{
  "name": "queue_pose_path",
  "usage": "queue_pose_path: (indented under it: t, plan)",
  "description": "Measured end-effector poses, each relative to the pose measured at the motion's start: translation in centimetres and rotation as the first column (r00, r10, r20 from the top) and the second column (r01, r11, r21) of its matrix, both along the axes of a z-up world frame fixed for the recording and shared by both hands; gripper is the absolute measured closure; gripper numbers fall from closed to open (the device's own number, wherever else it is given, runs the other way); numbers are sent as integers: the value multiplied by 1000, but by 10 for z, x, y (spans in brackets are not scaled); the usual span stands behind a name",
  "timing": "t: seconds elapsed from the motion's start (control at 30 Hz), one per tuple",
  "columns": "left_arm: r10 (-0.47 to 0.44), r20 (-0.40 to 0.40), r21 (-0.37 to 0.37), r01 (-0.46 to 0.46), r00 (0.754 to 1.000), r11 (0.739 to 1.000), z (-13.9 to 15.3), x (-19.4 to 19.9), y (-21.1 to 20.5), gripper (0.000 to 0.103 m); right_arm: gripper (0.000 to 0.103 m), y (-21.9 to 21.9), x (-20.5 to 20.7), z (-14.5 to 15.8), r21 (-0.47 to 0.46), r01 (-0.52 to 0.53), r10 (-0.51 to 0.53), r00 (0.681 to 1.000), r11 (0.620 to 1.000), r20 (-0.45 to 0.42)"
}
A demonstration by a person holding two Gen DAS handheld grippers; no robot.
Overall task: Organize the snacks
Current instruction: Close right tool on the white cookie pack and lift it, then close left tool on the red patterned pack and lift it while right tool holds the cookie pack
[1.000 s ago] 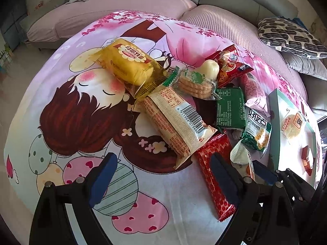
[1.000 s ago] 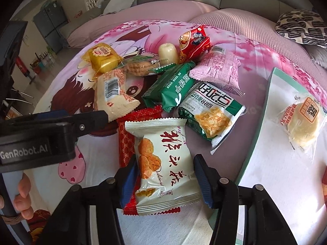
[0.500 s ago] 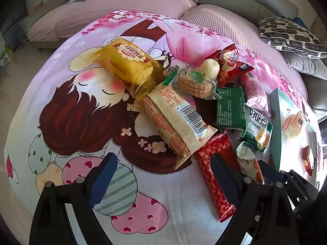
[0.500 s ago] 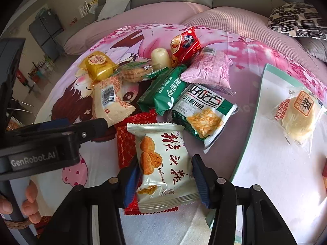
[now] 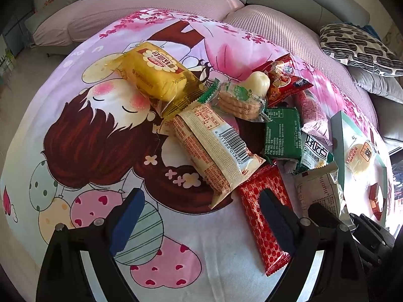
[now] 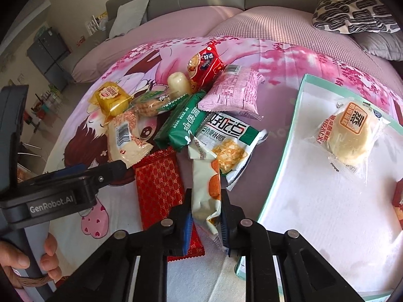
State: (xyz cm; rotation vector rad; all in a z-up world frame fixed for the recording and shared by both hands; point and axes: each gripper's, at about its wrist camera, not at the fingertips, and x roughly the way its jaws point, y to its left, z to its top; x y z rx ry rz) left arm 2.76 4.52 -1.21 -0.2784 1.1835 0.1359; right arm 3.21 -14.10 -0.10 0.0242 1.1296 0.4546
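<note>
My right gripper is closing tight on a white-and-orange snack packet; its blue pads press both sides and crumple it narrow. The same packet shows its white back at the right of the left wrist view. It hangs over a red patterned packet, next to the green-rimmed white tray. My left gripper is open over the cartoon-print cloth with nothing between its fingers. In the right wrist view that left gripper sits at the left, held by a hand.
Several snacks lie in a pile: a yellow packet, a cream barcode packet, a green packet, a pink packet. A wrapped round cake lies in the tray. Sofa cushions ring the cloth.
The right jaws have come together on the white-and-orange packet, squeezing it from flat to a narrow crumpled strip and lifting it slightly. The left gripper has not moved.
</note>
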Motion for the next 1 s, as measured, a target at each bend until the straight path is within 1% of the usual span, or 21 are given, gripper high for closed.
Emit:
queue_pose_path:
  t: [0.13,0.27,0.33,0.43,0.47,0.57,0.63,0.8,0.9,0.97,1.0]
  plan:
    - [9,-14,-28,-9,1000,1000,-5,3,-1,11,83,-2,0,4,10,0,0,1000,1000,10]
    - [40,-49,-93,-44,998,995,-15,8,-2,11,83,-6,0,5,16,12,-12,1000,1000,6]
    - [38,-63,-124,-46,997,991,-20,11,-6,11,83,-8,0,5,20,15,-15,1000,1000,-4]
    - [16,-74,-82,-22,997,996,-22,17,-19,11,83,-10,-1,6,21,13,-13,1000,1000,-4]
    - [13,-78,-78,-19,997,997,-22,19,-23,11,83,-10,-2,7,22,12,-12,1000,1000,-2]
    - [17,-80,-111,-26,997,993,-23,23,-29,11,83,-13,-3,7,18,13,-13,1000,1000,-1]
    - [22,-89,-105,-32,996,994,-24,28,-32,11,83,-14,-3,6,15,15,-14,1000,1000,-5]
    - [2,-117,-35,-6,993,999,-30,39,-56,11,83,-16,-3,6,11,17,-16,1000,1000,-8]
    - [-16,-131,27,20,991,999,-34,43,-68,11,83,-17,-3,4,1,21,-21,1000,1000,-19]
    - [-28,-132,43,34,991,998,-35,45,-74,11,83,-17,-3,2,-4,22,-22,999,1000,-26]
    - [-30,-129,37,35,991,999,-35,47,-77,11,83,-17,-3,2,-4,20,-21,999,1000,-26]
